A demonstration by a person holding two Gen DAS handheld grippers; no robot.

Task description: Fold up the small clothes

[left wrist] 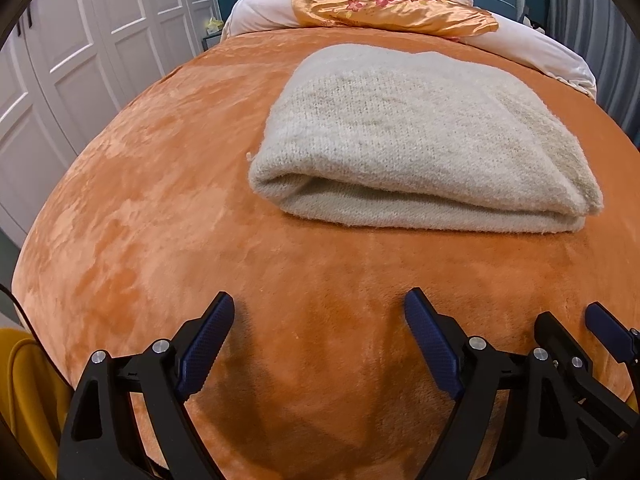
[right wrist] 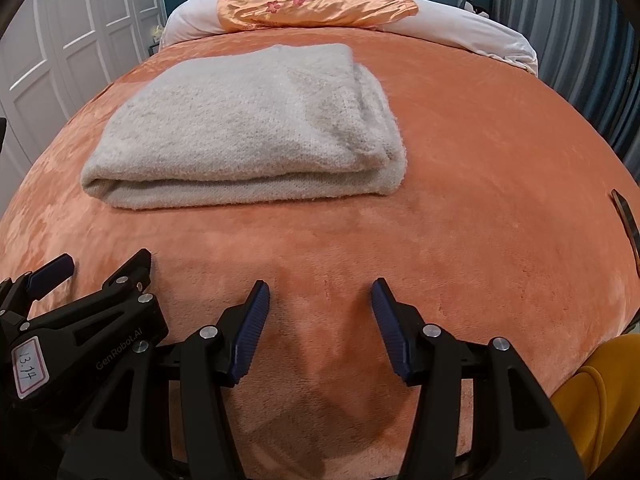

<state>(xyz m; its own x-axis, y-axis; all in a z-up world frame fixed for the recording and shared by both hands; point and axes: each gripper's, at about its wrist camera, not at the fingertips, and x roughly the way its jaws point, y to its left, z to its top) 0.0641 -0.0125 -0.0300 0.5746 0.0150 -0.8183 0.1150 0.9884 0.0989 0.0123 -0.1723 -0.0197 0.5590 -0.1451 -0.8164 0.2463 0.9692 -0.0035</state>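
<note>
A cream knitted garment (left wrist: 420, 140) lies folded in a thick rectangle on the orange bed cover (left wrist: 140, 200); it also shows in the right wrist view (right wrist: 248, 128). My left gripper (left wrist: 320, 312) is open and empty, low over the cover, short of the garment's near fold. My right gripper (right wrist: 320, 296) is open and empty, also near the front of the bed and to the right of the left gripper (right wrist: 104, 264). The right gripper's fingers (left wrist: 604, 328) show at the right edge of the left wrist view.
An orange flowered satin cloth (left wrist: 392, 8) lies on white pillows (left wrist: 260, 12) at the head of the bed. White wardrobe doors (left wrist: 80, 40) stand on the left. A dark flat object (right wrist: 626, 220) lies at the bed's right edge. Yellow fabric (right wrist: 592, 392) sits at the near corner.
</note>
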